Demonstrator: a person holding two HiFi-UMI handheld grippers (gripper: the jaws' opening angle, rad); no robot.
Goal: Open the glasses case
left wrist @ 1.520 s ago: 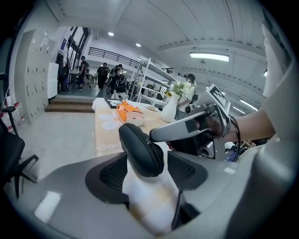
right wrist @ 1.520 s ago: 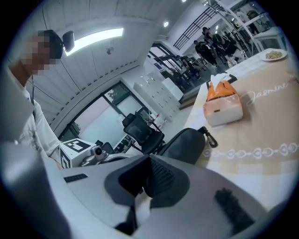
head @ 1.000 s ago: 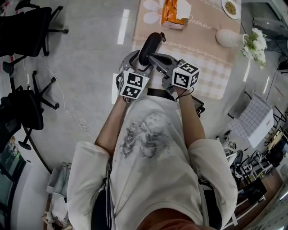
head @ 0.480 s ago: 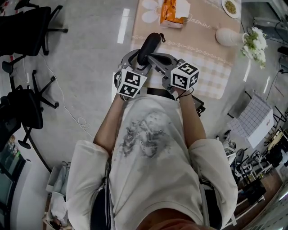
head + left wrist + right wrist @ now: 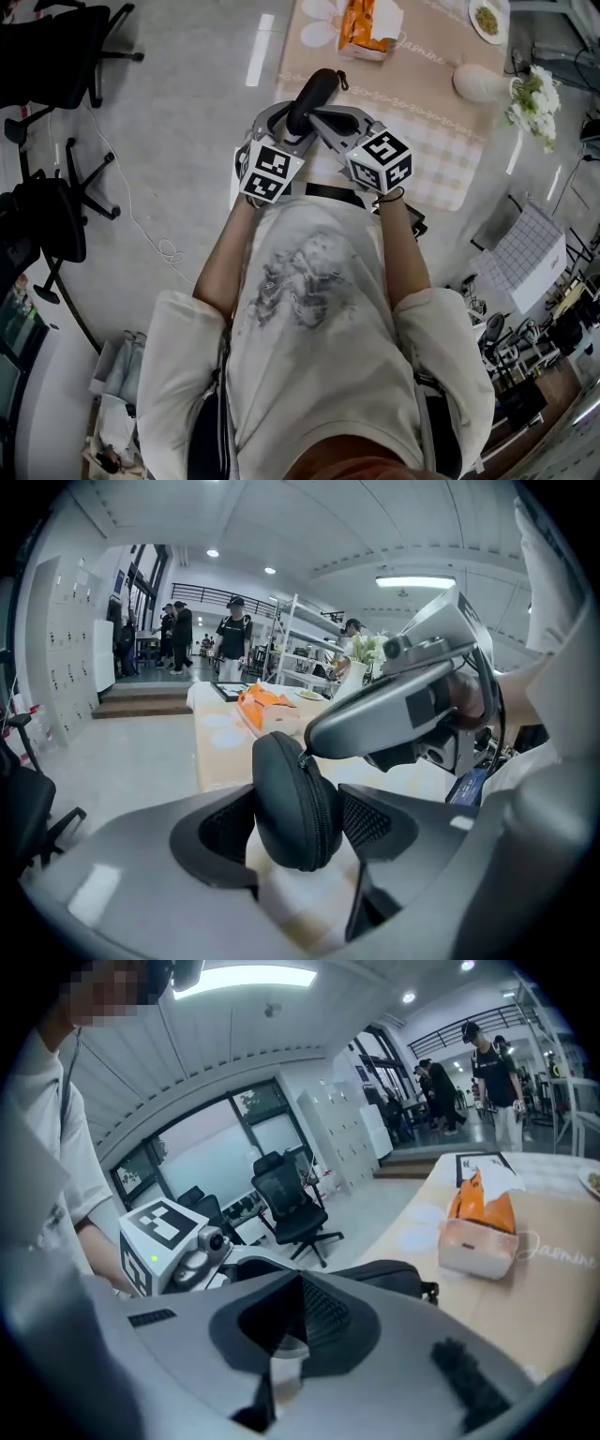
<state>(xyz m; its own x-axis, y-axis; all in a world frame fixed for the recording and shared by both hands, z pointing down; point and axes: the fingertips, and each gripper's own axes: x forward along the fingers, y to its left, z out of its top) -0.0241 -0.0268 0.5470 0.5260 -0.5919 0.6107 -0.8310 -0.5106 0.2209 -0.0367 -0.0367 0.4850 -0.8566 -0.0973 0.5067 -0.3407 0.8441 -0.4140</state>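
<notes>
- Glasses case (image 5: 295, 803): off desk, in air at 12 o'clock from chest, between pads of left gripper (image 5: 300, 827).
- Left gripper: wide, clamped on case sides, jaws just closing in a little.
- Right gripper (image 5: 311, 745): closed tight, tip at zipper pull (image 5: 302, 757). Pinch on pull not confirmable.
- Do well: hold left clamp firm on shell, off zipper track. Draw pull along seam curve, no outward yank.
- Desk (image 5: 431, 141): beige checked cloth, 12–2 o'clock. Orange packet (image 5: 366, 26) at 12, white vase (image 5: 480, 82) at 2.
- Grey floor (image 5: 178, 122), office chairs (image 5: 56, 47) at 9–10.
</notes>
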